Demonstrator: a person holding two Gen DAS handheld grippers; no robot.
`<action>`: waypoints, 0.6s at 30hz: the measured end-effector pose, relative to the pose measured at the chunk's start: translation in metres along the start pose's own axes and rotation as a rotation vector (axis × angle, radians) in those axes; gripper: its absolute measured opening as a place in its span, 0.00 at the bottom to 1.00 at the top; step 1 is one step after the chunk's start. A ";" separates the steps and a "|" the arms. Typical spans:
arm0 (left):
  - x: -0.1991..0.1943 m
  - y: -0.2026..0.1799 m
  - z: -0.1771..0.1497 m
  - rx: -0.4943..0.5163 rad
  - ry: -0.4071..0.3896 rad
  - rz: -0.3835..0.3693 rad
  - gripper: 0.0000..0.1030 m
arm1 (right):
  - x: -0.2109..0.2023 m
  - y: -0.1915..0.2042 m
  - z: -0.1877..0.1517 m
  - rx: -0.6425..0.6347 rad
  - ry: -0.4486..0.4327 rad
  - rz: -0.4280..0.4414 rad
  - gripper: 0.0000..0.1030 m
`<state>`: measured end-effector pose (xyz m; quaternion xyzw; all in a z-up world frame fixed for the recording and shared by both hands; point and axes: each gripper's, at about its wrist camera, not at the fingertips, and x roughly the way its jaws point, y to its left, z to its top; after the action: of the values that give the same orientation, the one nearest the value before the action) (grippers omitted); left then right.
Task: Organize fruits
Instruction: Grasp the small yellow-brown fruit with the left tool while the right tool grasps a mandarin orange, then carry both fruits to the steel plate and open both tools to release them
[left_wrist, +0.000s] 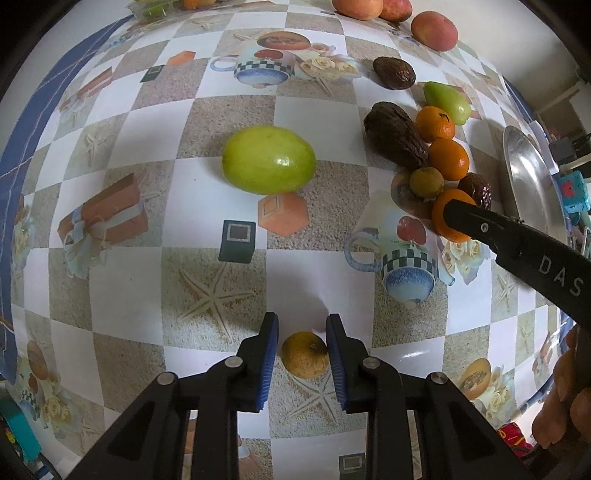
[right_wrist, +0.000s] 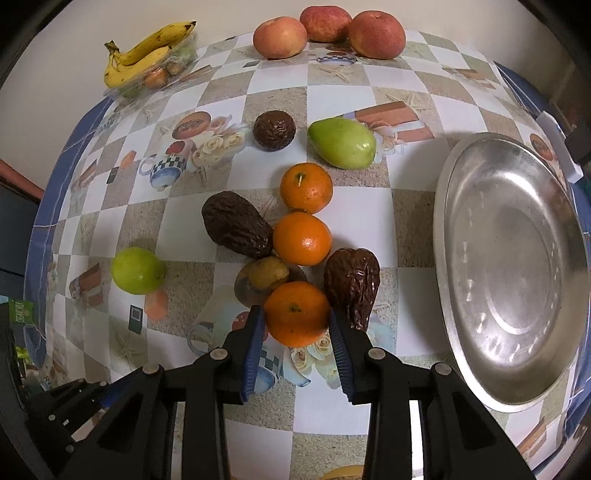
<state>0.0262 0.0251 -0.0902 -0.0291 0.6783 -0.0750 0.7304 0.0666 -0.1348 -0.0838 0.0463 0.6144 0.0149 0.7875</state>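
The right tool (right_wrist: 297, 321) clenches an orange (right_wrist: 296, 313) in the fruit cluster beside a steel plate (right_wrist: 513, 387); the left tool (left_wrist: 303, 328) grips a small yellow fruit (left_wrist: 305, 354). The desk (left_wrist: 207, 206) wears a checkered cloth printed with teacups and starfish. "DAS" marks the right tool.

Left tool (left_wrist: 302, 332) pointing down, clamped; right tool (right_wrist: 296, 317) steeply tilted, clamped

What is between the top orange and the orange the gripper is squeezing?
Another orange sits between the top orange and the gripped orange, in the right wrist view.
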 end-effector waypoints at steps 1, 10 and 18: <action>0.000 -0.001 0.000 0.003 0.003 0.004 0.28 | 0.000 0.000 0.000 0.001 -0.002 0.001 0.35; 0.010 -0.001 0.001 -0.014 0.034 -0.003 0.29 | -0.021 -0.010 -0.016 0.025 -0.027 0.057 0.34; 0.004 0.002 -0.001 -0.031 0.017 0.000 0.26 | -0.038 -0.007 -0.026 0.022 -0.055 0.065 0.34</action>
<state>0.0260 0.0264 -0.0944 -0.0396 0.6857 -0.0646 0.7240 0.0323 -0.1438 -0.0543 0.0752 0.5907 0.0322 0.8027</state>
